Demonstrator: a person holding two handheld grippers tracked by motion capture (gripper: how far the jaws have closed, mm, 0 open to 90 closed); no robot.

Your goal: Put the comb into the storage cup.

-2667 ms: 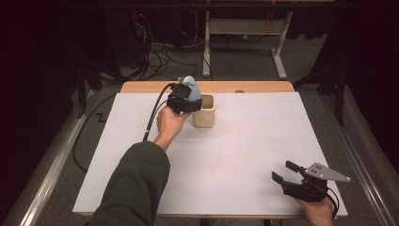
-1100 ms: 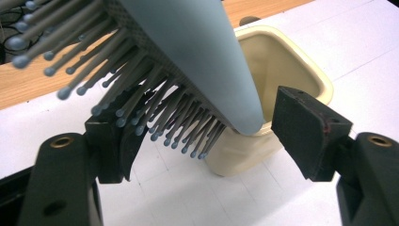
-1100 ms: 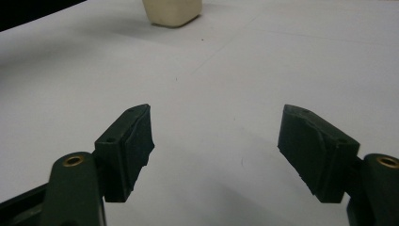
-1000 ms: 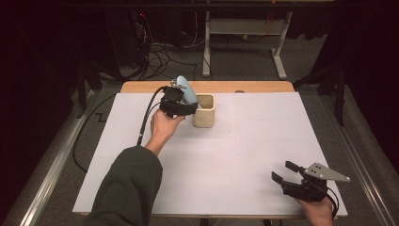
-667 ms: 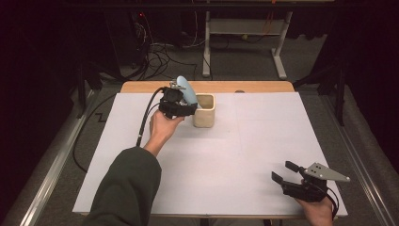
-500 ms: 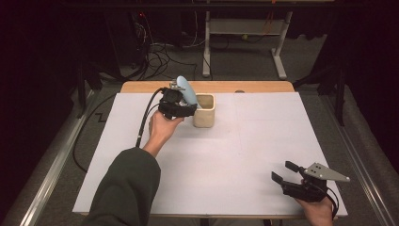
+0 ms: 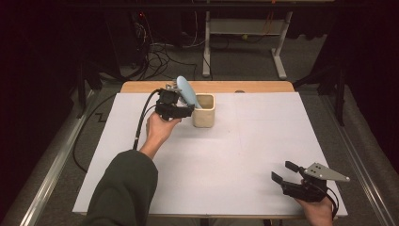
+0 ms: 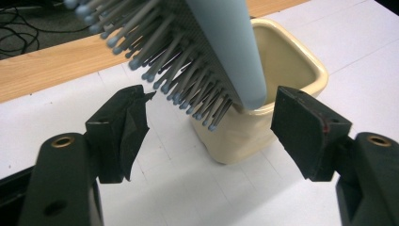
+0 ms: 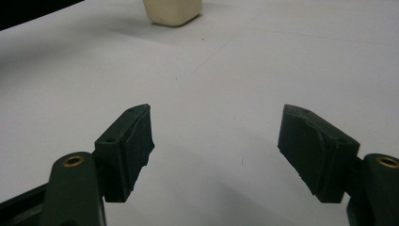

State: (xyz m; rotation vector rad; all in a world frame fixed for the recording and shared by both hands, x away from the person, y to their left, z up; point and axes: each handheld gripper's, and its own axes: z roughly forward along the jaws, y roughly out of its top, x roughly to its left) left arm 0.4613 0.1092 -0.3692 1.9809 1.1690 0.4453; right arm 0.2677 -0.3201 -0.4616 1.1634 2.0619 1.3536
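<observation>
A light blue hairbrush (image 7: pixel 186 92) with grey bristles (image 8: pixel 188 80) stands tilted in a cream square cup (image 7: pixel 204 115) at the back middle of the white table top. My left gripper (image 7: pixel 189 109) is open just left of the cup. In the left gripper view its jaws (image 8: pixel 209 122) stand wide on either side of the brush's lower end, touching neither the brush (image 8: pixel 226 42) nor the cup (image 8: pixel 287 66). My right gripper (image 7: pixel 282 171) rests open near the front right corner, nothing between its fingers (image 9: pixel 216 141). The cup (image 9: pixel 173 12) lies far off in the right gripper view.
White paper (image 7: pixel 235 155) covers the table, and a wooden strip (image 7: pixel 259 86) shows along its far edge. The left gripper's black cable (image 7: pixel 141 120) trails off the left side. A dark floor with cables and a metal stand lies beyond.
The left gripper has drawn back slightly left and toward the person from the cup. The brush stays leaning in the cup. The right gripper has not moved.
</observation>
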